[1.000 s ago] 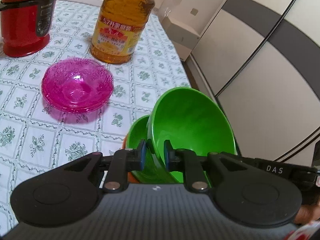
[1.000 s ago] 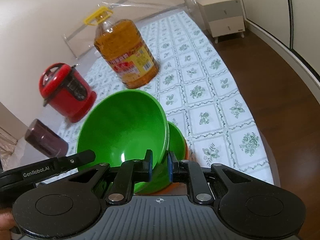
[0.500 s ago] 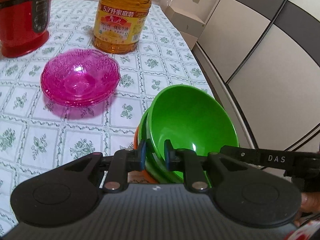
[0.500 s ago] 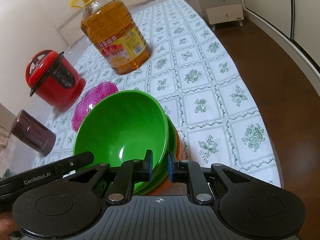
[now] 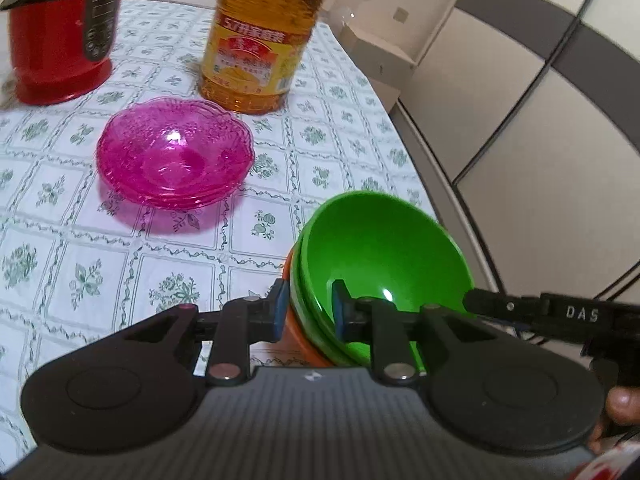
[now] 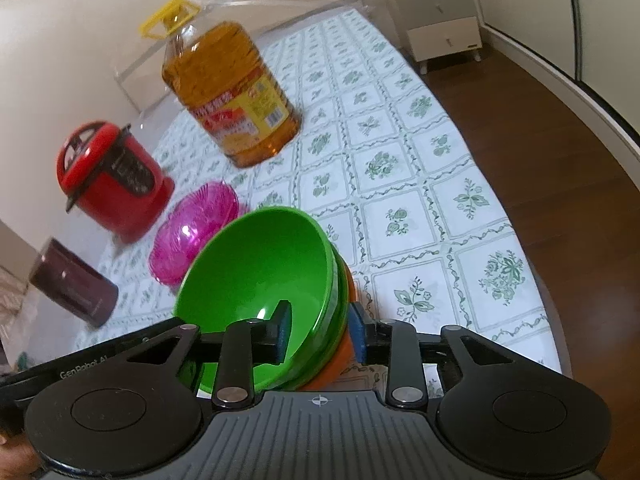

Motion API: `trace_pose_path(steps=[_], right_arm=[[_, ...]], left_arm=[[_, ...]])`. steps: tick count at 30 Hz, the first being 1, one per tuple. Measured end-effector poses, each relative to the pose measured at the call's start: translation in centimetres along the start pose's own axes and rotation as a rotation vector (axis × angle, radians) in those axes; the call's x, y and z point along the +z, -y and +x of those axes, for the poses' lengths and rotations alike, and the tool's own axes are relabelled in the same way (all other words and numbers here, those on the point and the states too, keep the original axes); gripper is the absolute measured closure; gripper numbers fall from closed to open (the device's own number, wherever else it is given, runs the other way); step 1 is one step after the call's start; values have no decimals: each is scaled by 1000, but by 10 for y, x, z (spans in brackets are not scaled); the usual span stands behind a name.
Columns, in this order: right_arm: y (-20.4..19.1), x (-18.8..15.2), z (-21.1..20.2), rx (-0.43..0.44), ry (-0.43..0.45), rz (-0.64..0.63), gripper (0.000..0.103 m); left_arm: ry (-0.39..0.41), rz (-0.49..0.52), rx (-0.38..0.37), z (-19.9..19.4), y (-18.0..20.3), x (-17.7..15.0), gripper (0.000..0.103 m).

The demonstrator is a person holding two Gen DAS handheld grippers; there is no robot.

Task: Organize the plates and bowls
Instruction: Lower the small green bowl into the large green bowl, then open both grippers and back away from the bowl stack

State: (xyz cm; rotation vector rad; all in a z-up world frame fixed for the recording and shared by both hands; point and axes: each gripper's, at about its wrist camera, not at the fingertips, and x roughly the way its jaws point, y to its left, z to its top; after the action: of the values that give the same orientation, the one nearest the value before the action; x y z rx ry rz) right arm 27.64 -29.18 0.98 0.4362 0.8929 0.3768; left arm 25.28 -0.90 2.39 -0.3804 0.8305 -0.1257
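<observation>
A green bowl (image 5: 380, 252) (image 6: 260, 272) sits nested on another green bowl and an orange bowl (image 5: 300, 340) (image 6: 340, 364) near the table's right edge. My left gripper (image 5: 307, 312) is open, its fingers straddling the near rim of the stack. My right gripper (image 6: 320, 332) is open too, one finger inside the top bowl and one outside the stack. A stack of pink glass bowls (image 5: 174, 160) (image 6: 192, 228) stands on the table to the left.
A large oil bottle (image 5: 260, 36) (image 6: 232, 92) and a red cooker (image 5: 60, 32) (image 6: 112, 180) stand behind the pink bowls. A dark maroon canister (image 6: 72, 292) lies at the left. The table edge (image 5: 424, 196) drops to a wooden floor on the right.
The top green bowl came down and settled into the stack. Both grippers, which were shut on its rim, have opened.
</observation>
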Motion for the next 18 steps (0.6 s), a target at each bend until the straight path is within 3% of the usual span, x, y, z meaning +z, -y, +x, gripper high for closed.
trace_pose_path(steps=[7, 18], right_arm=[[3, -26, -29, -22, 67, 69, 69], [-8, -74, -49, -32, 42, 46, 68]], left_arm=[[8, -68, -26, -18, -8, -17, 78], [-25, -63, -23, -33, -1, -58, 75]])
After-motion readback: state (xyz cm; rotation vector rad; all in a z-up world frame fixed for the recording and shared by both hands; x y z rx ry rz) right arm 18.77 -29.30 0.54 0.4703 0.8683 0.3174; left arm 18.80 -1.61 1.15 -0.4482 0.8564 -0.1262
